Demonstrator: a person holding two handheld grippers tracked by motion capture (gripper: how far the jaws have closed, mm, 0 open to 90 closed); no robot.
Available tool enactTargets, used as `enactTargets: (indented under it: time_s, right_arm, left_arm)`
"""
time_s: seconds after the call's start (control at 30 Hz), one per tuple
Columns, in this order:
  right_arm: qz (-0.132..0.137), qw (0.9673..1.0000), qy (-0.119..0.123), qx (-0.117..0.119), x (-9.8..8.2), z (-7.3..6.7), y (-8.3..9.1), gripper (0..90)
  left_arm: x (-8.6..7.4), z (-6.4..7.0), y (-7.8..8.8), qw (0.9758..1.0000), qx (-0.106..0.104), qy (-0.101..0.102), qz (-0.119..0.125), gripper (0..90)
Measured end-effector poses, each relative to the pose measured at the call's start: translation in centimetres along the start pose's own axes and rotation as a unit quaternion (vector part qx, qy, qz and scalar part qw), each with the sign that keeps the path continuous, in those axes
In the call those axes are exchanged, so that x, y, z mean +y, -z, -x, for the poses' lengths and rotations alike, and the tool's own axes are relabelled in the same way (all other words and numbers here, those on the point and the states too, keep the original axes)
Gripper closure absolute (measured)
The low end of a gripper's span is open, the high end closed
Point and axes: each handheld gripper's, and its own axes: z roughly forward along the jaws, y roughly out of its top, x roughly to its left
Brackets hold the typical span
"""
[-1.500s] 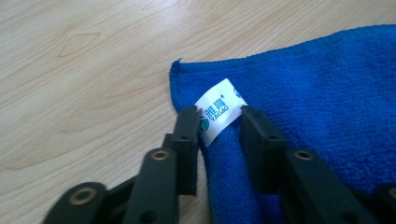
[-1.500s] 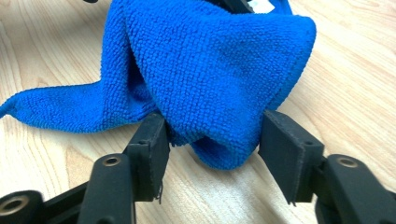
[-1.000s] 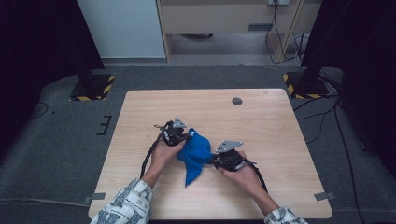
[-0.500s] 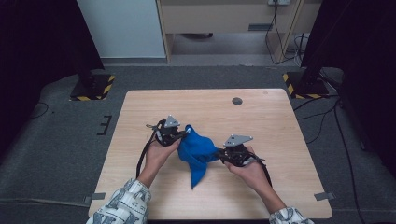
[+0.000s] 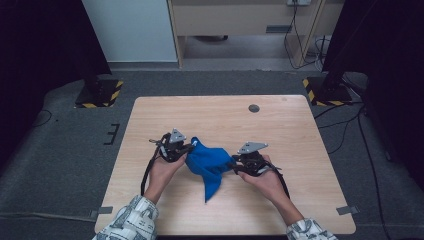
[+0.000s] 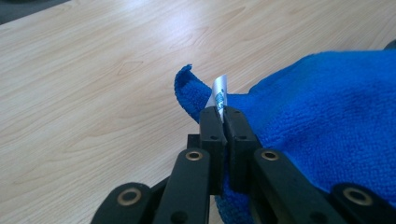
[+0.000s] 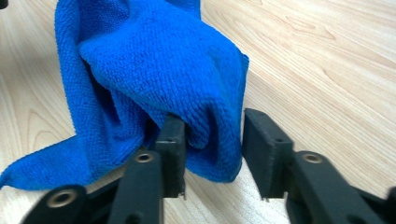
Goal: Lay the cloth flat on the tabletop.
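Spanning the near middle of the table (image 5: pixel 150 130), the blue cloth (image 5: pixel 207 162) hangs bunched between both grippers. At the cloth's left edge, the left gripper (image 6: pixel 225 122) clamps beside its white tag (image 6: pixel 219 91), likely anchoring it. The right gripper (image 7: pixel 212 140), jaws just opening, straddles a loose fold at the cloth's right edge.

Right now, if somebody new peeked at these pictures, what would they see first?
A bright blue fuzzy cloth hangs bunched between two black grippers over the near middle of the pale wooden table, one corner drooping toward the person. The left gripper is pinched shut on the cloth's edge by its little white tag. The right gripper has just been opening, with a fold lying loose between its jaws.
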Motion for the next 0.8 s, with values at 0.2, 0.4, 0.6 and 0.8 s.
enactTargets:
  time_s: [0.2, 0.4, 0.6, 0.8]
  right_arm:
    - [0.001, 0.9999, -0.004, -0.011, -0.6, 0.2, -0.2, 46.5]
    - [-0.012, 0.9998, -0.009, -0.015, -1.2, 0.5, -0.5, 54.4]
    - [-0.009, 0.9992, -0.033, -0.019, -1.4, 1.1, -0.9, 54.6]
    - [-0.006, 0.9996, -0.028, -0.005, -1.0, 0.5, -1.7, 59.4]
  left_arm:
    - [-0.4, -0.5, -0.5, 0.9999, 0.012, -0.006, -0.008, 87.3]
    - [-1.2, -1.3, -1.0, 0.9993, 0.027, -0.007, -0.025, 87.3]
    - [-1.5, -1.6, -1.4, 0.9992, 0.026, -0.004, -0.031, 87.2]
    - [-1.6, -1.4, -1.6, 0.9992, 0.024, -0.004, -0.031, 87.2]
